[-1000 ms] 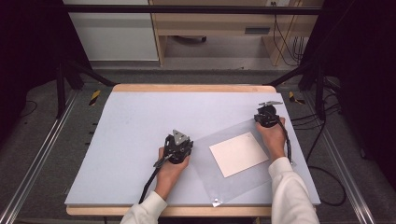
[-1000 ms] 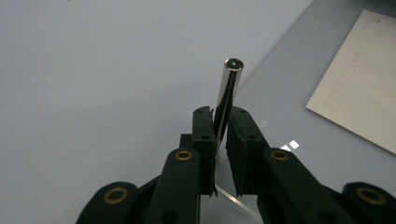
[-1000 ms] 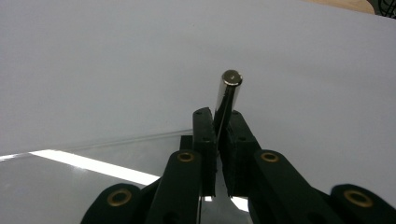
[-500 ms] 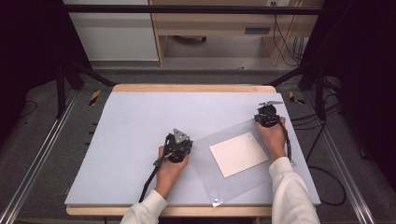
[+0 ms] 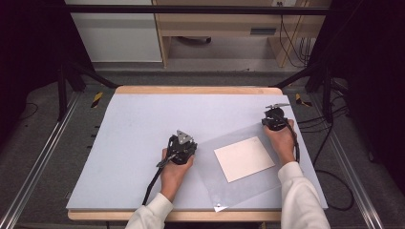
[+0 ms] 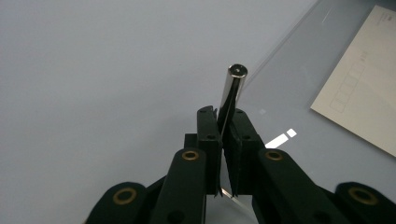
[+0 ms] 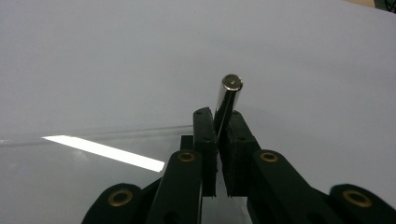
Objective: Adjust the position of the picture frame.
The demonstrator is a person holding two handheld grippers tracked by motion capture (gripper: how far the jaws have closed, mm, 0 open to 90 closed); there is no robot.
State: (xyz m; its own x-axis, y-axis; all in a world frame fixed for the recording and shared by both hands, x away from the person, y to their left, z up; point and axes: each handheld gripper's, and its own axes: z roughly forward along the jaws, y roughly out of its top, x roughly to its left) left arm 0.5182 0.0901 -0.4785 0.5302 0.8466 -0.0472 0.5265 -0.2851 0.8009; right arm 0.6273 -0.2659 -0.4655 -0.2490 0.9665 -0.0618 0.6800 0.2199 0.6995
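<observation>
A clear plastic sheet (image 5: 224, 186) lies on the pale table (image 5: 133, 129) with a cream card (image 5: 243, 158) under or inside it. My left gripper (image 5: 183, 145) sits at the sheet's left corner and my right gripper (image 5: 274, 119) at its far corner. In the left gripper view the left gripper (image 6: 224, 112) is shut, with a thin clear edge between the pads and a shiny metal cylinder (image 6: 233, 88) standing at the tips. The card (image 6: 364, 93) lies to the right. The right gripper (image 7: 219, 112) is shut the same way, with a like cylinder (image 7: 229, 95) at its tips.
A small shiny piece (image 5: 217, 207) sits at the sheet's near corner by the table's wooden front edge. Black frame legs (image 5: 67, 86) and cables (image 5: 329, 138) flank the table. A wooden bench (image 5: 224, 28) stands behind it.
</observation>
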